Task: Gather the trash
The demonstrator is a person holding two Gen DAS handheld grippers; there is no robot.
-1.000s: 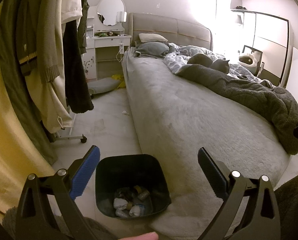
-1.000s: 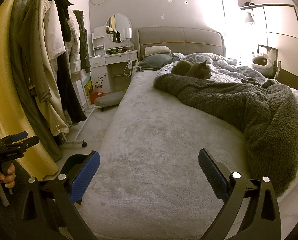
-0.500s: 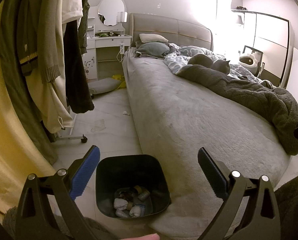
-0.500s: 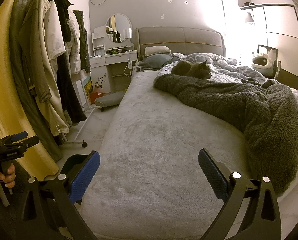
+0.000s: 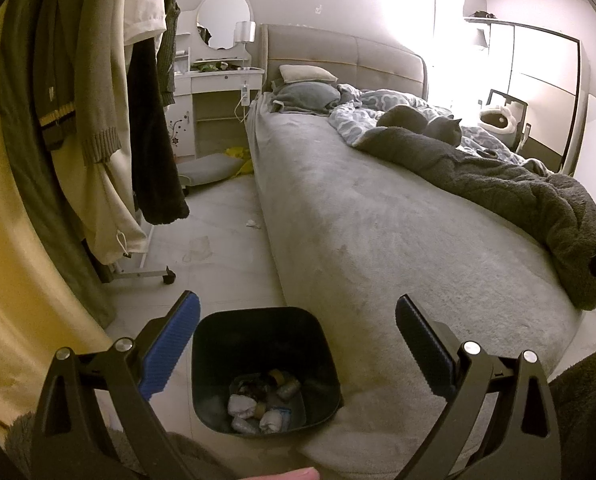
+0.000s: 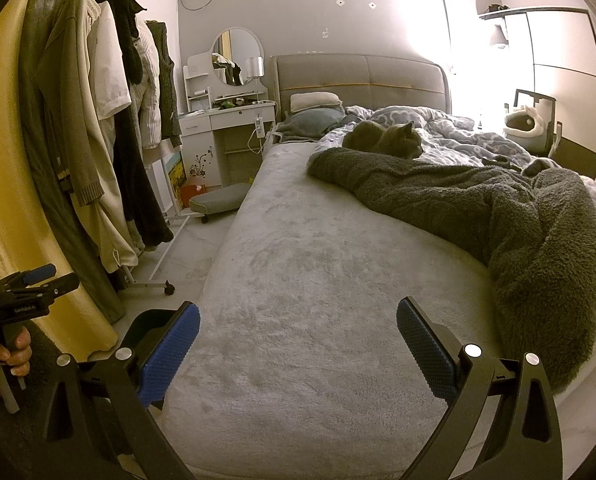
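A black trash bin (image 5: 264, 364) stands on the floor at the bed's corner, with crumpled paper and small bottles (image 5: 260, 404) in its bottom. My left gripper (image 5: 298, 340) hangs open above it, nothing between its blue pads. Further along the floor lie a small white scrap (image 5: 252, 223) and a flat clear wrapper (image 5: 198, 249). My right gripper (image 6: 298, 340) is open and empty over the grey bed cover. In the right wrist view the bin's rim (image 6: 154, 318) shows behind the left finger, and a hand holds the left gripper (image 6: 30, 280) at the far left.
A large bed (image 5: 378, 240) fills the right, with a dark fleece blanket (image 6: 498, 220) and a grey cat (image 6: 386, 140) on it. A wheeled clothes rack (image 5: 146, 272) with hanging coats lines the left. A white dresser (image 5: 218, 92) and a floor cushion (image 5: 210, 168) stand at the far end.
The left wrist view has drawn back and lifted slightly, so more floor and the scraps show beyond the bin. The right gripper has not moved.
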